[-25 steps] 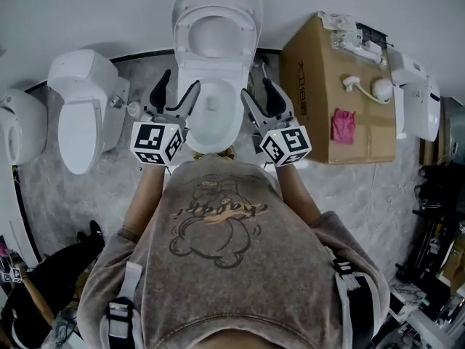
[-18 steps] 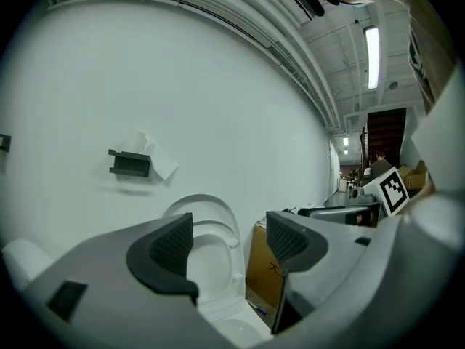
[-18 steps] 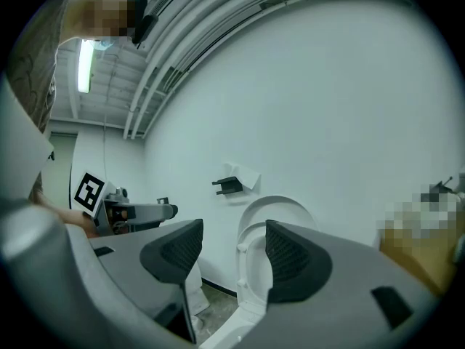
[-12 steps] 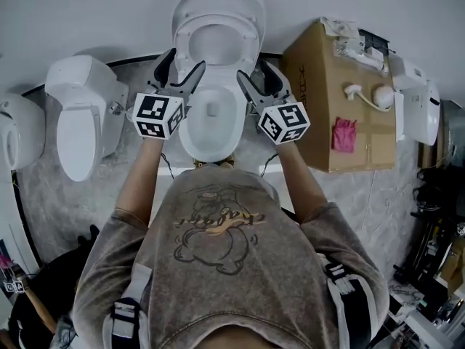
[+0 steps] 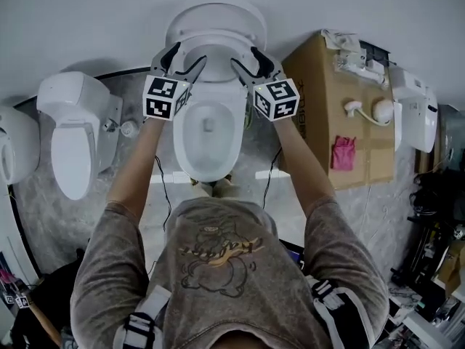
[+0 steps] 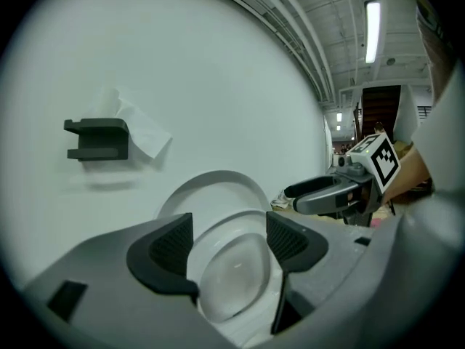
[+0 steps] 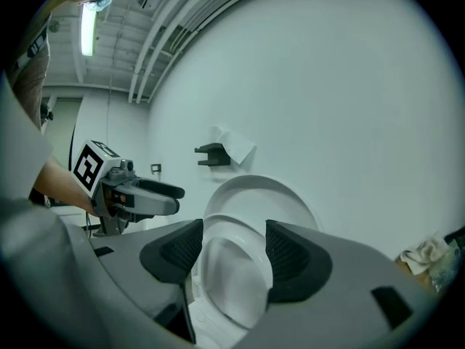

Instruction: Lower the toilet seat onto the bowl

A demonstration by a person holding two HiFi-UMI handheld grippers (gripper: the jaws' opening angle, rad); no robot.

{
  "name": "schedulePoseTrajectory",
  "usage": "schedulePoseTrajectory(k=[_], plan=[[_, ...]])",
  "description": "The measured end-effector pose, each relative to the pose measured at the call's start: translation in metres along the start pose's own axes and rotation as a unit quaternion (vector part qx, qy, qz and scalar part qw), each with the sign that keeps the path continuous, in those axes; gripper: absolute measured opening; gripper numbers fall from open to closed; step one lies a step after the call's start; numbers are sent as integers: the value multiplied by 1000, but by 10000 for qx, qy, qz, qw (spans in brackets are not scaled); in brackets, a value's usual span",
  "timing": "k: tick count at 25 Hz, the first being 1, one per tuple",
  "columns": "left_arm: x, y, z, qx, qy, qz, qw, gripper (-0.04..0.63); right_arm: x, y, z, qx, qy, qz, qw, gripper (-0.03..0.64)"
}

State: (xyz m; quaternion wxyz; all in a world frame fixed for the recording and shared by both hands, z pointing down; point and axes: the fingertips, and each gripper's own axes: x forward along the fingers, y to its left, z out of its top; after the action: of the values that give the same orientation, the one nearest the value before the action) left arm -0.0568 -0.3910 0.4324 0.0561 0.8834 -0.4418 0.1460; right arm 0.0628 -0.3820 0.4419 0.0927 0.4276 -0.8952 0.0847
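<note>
Left hand-held gripper point(image 5: 186, 58), right hand-held gripper point(image 5: 247, 58) advanced, flanking raised toilet seat point(image 5: 216, 36); both open, empty.

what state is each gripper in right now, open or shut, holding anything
Left gripper: open, holding nothing, raised toilet seat just ahead.
Right gripper: open, holding nothing, same seat ahead.

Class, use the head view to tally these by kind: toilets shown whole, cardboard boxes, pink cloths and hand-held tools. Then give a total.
Toilets shown whole: 2, the open toilet and the closed toilet
Cardboard boxes: 1, the cardboard box
Pink cloths: 1, the pink cloth
Hand-held tools: 2, the left tool and the right tool
Total: 6
</note>
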Motion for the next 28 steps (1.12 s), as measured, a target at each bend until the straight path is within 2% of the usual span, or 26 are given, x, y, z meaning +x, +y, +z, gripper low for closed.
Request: schedulePoseTrajectory(k=[7,14,21,28], plan=[[60,26,-32,136,426,-37,9990,308,50,-35,-30,-229,491,-27,9985,267],[89,39,-50,139,710,-138,9973,308,76,-46,-44,-431,773,76,9960,267],[90,38,-50,85,812,-248,9964,308,80,-45,-41,-289,824,198,9960,267],[64,22,-52,-9,767,-356,9964,308,58,-24,-43,-344,767,231,9962,265]])
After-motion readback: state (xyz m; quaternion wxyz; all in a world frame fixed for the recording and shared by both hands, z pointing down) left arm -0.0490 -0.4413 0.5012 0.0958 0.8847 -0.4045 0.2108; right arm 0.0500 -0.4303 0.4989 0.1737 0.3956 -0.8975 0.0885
